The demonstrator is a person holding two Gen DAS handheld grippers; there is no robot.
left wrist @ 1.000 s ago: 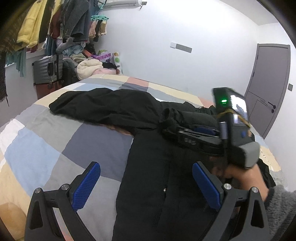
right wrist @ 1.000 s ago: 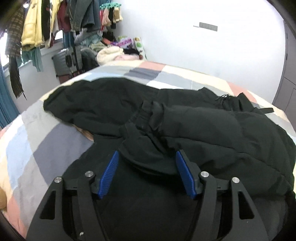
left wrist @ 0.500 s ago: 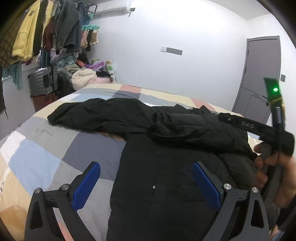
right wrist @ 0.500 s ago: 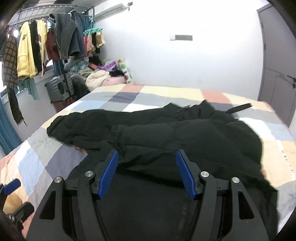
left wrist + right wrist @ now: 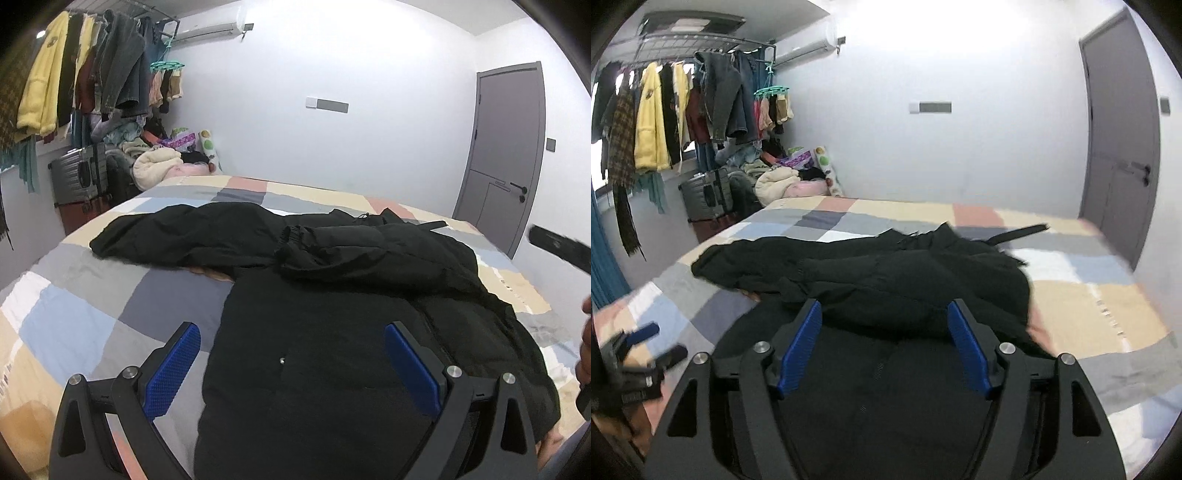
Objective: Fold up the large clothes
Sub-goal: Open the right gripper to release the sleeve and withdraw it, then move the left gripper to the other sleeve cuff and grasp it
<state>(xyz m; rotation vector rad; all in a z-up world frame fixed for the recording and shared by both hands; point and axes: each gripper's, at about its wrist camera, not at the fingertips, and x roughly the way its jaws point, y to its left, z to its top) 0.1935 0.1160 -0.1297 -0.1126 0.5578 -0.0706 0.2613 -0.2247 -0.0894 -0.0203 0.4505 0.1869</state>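
Note:
A large black padded jacket point(image 5: 332, 332) lies spread on the bed's patchwork cover point(image 5: 92, 314). One sleeve point(image 5: 177, 236) stretches out to the left. The other sleeve point(image 5: 354, 251) lies folded across the chest, and it shows in the right wrist view too, sleeve point(image 5: 886, 284). My left gripper point(image 5: 291, 332) hovers open over the jacket's lower front with nothing between its blue pads. My right gripper point(image 5: 884, 306) hangs above the jacket point(image 5: 886, 387), its jaws opening and empty. Its tip pokes in at the left wrist view's right edge, right gripper point(image 5: 557, 245).
A rail of hanging clothes point(image 5: 74, 81) and a grey suitcase point(image 5: 79, 177) stand at the back left, with a heap of laundry point(image 5: 159, 166) beside them. A grey door point(image 5: 506, 155) is at the right. The bed's right edge point(image 5: 1108, 325) shows bare cover.
My right gripper let go of the folded sleeve and pulled back and up, away to the right. The sleeve stays across the jacket. My left gripper rose slightly and stayed open.

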